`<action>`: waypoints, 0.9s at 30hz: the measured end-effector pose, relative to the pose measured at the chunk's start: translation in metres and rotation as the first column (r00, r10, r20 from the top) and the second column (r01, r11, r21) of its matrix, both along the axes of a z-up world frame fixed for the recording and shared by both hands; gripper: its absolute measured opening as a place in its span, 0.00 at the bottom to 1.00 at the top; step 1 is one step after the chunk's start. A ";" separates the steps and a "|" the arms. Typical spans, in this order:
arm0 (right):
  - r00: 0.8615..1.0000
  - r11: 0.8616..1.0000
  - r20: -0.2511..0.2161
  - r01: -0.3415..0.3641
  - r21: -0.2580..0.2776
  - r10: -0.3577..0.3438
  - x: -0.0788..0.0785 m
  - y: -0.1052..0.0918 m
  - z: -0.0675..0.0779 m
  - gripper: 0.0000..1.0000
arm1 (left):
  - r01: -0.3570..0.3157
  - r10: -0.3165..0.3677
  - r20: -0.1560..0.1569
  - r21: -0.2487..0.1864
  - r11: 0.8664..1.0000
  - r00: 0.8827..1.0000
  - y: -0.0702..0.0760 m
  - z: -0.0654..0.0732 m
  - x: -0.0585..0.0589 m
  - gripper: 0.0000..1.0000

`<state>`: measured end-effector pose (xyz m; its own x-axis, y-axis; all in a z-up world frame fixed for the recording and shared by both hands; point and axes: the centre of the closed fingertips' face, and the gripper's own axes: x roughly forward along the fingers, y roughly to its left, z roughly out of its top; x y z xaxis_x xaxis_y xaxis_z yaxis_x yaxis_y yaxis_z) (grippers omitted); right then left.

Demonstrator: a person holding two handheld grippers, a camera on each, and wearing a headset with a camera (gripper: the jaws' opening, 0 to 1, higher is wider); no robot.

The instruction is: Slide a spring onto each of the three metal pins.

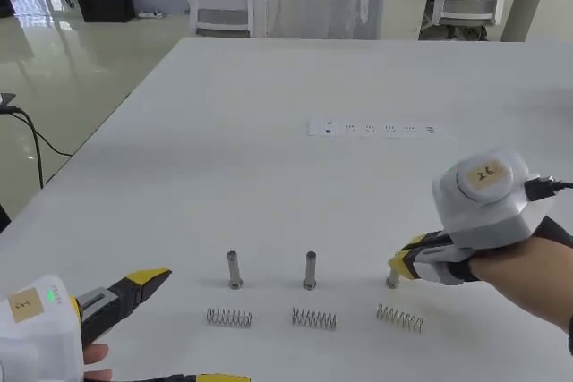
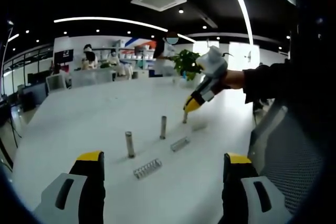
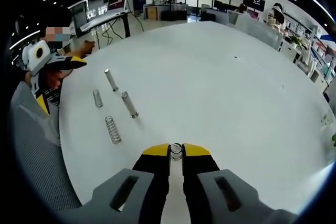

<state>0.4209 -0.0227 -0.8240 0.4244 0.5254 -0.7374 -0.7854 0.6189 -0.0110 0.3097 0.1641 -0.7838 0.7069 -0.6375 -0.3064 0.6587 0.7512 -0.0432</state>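
Right gripper view: right gripper (image 3: 176, 157) jaws pinch short grey metal pin (image 3: 176, 149), likely steadying it; left gripper (image 2: 164, 157) jaws spread. Next: grab coiled wire spring (image 1: 399, 318) at pin's 6 o'clock.

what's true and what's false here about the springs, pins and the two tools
1. The left spring, middle spring and right spring lie flat on the table. True.
2. The left tool holds a spring. False: it is open and empty.
3. The right tool is shut on the right pin. True.
4. The middle pin carries a spring. False: it stands bare.
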 end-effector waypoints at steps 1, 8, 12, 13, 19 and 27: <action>1.000 1.000 -0.002 0.000 0.000 0.000 0.000 0.000 0.000 0.05 | 0.000 0.000 0.000 0.000 1.000 1.000 0.000 0.000 0.000 0.90; 1.000 1.000 0.000 -0.009 -0.006 0.009 -0.001 0.000 -0.002 0.05 | -0.004 0.004 0.001 -0.001 1.000 1.000 0.000 0.001 0.000 0.90; 1.000 1.000 0.000 -0.016 -0.015 0.016 -0.002 0.000 -0.003 0.06 | -0.004 0.004 0.000 -0.002 1.000 1.000 0.000 0.001 0.000 0.90; 1.000 1.000 0.001 -0.016 -0.015 0.016 -0.002 -0.001 -0.003 0.07 | -0.003 0.003 0.000 -0.003 1.000 1.000 0.000 0.001 0.000 0.90; 1.000 1.000 0.004 -0.016 -0.023 0.016 -0.001 -0.004 -0.004 0.10 | -0.003 0.003 -0.002 -0.005 1.000 1.000 0.000 0.000 0.000 0.90; 1.000 0.999 -0.006 -0.015 -0.034 0.015 -0.007 -0.011 -0.005 0.12 | -0.005 0.005 0.001 -0.007 1.000 1.000 0.001 0.000 0.001 0.90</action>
<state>0.4142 -0.0341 -0.8292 0.4124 0.5060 -0.7576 -0.7947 0.6064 -0.0275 0.3108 0.1649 -0.7833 0.7102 -0.6362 -0.3014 0.6551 0.7540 -0.0481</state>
